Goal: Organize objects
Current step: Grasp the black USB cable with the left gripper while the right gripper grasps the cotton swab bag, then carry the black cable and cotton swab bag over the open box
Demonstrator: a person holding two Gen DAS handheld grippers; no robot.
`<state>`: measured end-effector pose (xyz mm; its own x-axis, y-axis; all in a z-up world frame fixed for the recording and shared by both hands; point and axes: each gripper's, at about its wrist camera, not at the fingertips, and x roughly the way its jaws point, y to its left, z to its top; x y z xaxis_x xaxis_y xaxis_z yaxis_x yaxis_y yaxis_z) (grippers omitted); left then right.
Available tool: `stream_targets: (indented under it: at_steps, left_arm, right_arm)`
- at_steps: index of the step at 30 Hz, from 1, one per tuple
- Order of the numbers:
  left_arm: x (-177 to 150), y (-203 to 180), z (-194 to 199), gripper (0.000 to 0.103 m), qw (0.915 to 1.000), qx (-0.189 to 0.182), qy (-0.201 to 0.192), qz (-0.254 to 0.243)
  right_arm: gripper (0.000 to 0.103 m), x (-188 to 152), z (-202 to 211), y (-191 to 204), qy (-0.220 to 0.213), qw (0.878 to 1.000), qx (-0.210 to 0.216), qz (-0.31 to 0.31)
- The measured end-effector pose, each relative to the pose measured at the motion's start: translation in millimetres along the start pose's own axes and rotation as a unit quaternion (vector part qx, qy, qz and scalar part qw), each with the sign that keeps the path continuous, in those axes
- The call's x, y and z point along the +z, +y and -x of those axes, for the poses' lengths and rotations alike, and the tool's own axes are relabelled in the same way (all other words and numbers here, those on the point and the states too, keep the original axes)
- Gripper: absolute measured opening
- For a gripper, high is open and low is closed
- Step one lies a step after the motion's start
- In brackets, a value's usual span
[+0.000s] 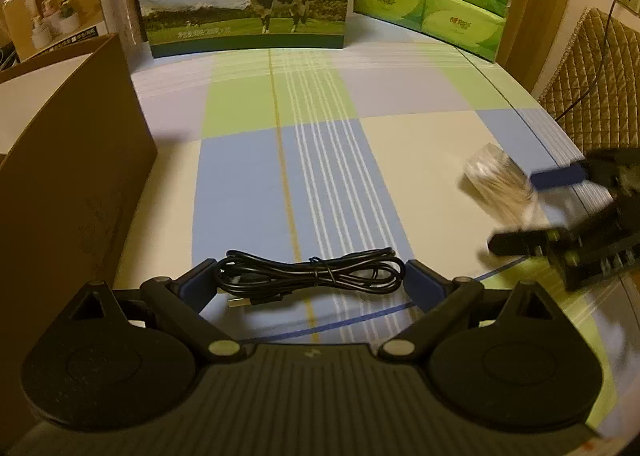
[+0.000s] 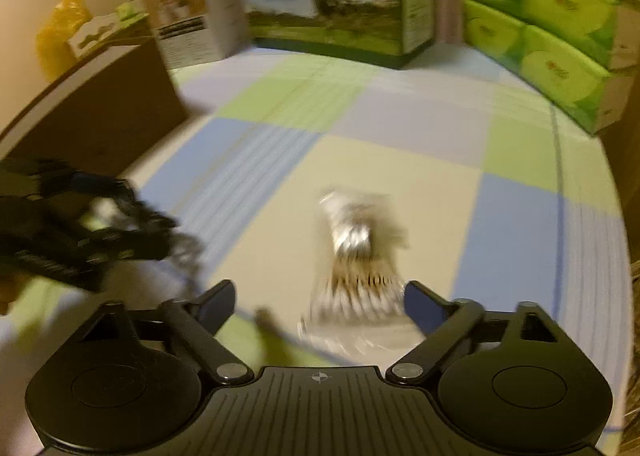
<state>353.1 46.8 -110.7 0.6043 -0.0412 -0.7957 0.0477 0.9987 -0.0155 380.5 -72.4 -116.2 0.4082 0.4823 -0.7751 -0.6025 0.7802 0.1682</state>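
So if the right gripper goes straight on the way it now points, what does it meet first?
Most likely the clear pack of cotton swabs, lying on the checked tablecloth just ahead of the right gripper, between its open fingers. The picture is blurred, so the depth is uncertain.

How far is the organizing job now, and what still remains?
Nothing looks put away yet. In hand: the left gripper spans the coiled black cable; the right gripper frames the clear pack of cotton swabs, not pressing it. Left: moving both off the checked tablecloth.
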Motion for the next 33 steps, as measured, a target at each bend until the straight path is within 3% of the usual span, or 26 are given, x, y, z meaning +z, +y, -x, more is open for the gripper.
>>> stream_targets:
  at_steps: [4, 8, 12, 16, 21, 33]
  left_arm:
    - [-2, 4, 0, 0.096, 0.9999, 0.003, 0.005, 0.009]
    - [0, 7, -3, 0.096, 0.9998, 0.013, 0.008, 0.013]
    - [5, 10, -4, 0.096, 0.9997, 0.019, 0.005, 0.017]
    - [6, 11, -3, 0.096, 0.9995, 0.022, 0.003, 0.021]
    - [2, 11, 2, 0.096, 0.9995, 0.020, 0.004, 0.026]
    - [-26, 6, 35, 0.096, 0.9995, 0.010, 0.009, 0.030]
  right_arm:
    - [0.083, 1, 0, 16, -0.013, 0.999, -0.038, -0.003]
    - [0.078, 11, -8, 13, -0.026, 0.996, -0.075, -0.049]
    - [0.056, 20, -21, 11, -0.022, 0.993, -0.097, -0.071]
    - [0.040, 21, -26, 15, -0.022, 0.991, -0.121, -0.053]
    - [0.030, 14, -23, 25, -0.011, 0.992, -0.117, -0.036]
    - [0.024, -32, 3, 70, 0.019, 0.996, -0.066, -0.053]
